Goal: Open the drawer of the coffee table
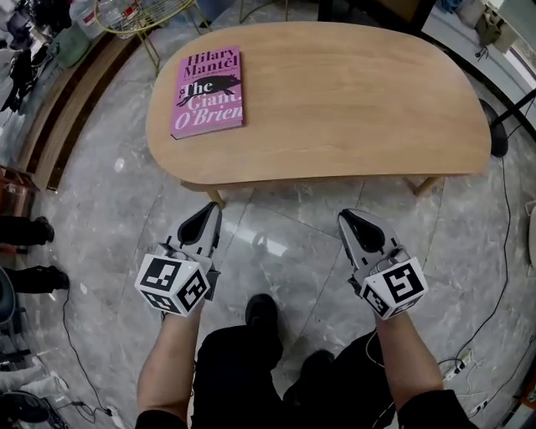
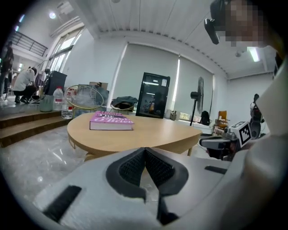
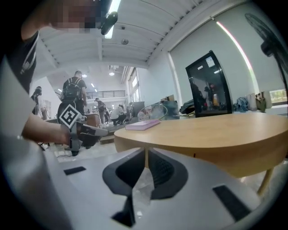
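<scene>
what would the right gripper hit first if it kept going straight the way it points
Probably the near rim of the coffee table: the right gripper points at it with nothing seen between. Height is hard to judge, so it might slip just under the top.

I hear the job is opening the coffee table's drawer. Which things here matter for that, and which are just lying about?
For the job: coffee table, left gripper, right gripper; no drawer front shows clearly.
Just lying about: pink book on the tabletop, wire basket beyond the table, standing fan.
</scene>
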The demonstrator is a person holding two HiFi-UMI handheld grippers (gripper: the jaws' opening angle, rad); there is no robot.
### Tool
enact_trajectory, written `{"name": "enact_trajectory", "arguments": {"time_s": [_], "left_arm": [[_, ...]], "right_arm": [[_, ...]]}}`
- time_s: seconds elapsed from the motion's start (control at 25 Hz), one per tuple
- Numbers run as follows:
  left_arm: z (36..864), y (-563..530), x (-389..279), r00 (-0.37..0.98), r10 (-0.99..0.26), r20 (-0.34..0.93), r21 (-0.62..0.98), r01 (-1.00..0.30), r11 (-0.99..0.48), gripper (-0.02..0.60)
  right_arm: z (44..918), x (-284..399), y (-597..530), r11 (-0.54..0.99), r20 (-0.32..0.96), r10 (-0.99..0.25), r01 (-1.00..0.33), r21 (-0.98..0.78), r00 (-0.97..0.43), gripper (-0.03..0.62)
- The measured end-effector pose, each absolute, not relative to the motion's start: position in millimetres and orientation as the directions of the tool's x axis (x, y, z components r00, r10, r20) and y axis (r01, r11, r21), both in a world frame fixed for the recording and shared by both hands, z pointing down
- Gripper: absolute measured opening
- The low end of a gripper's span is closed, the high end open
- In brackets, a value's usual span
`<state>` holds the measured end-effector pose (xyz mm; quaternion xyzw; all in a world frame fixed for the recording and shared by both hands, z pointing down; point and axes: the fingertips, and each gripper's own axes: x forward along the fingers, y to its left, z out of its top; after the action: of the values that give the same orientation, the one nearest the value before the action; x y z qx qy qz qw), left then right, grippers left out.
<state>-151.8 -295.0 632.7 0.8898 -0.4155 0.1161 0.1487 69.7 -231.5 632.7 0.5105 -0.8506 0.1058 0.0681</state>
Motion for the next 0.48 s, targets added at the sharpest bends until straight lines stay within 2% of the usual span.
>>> {"name": "enact_trajectory", "arguments": {"time_s": [0.16, 0.36, 0.48], "left_arm": [[663, -299, -161, 0.593, -0.739, 0.320, 0.075, -0.793, -0.605, 0.011], [683, -307, -179, 0.557, -0.767, 0.319, 0.033, -0.815, -0.578, 0.011], [685, -314, -188, 0.549, -0.778, 0.305, 0.029, -0.822, -0.568, 0.041]], "right_arm": [[673, 88, -246, 0.433, 0.214, -0.871, -0.897, -0.093, -0.443, 0.034], [708, 104, -255, 0.397, 0.253, -0.876, -0.912, -0.101, -0.409, 0.046], [712, 109, -258, 0.390, 0.269, -0.873, -0.914, -0.114, -0.406, 0.063]]}}
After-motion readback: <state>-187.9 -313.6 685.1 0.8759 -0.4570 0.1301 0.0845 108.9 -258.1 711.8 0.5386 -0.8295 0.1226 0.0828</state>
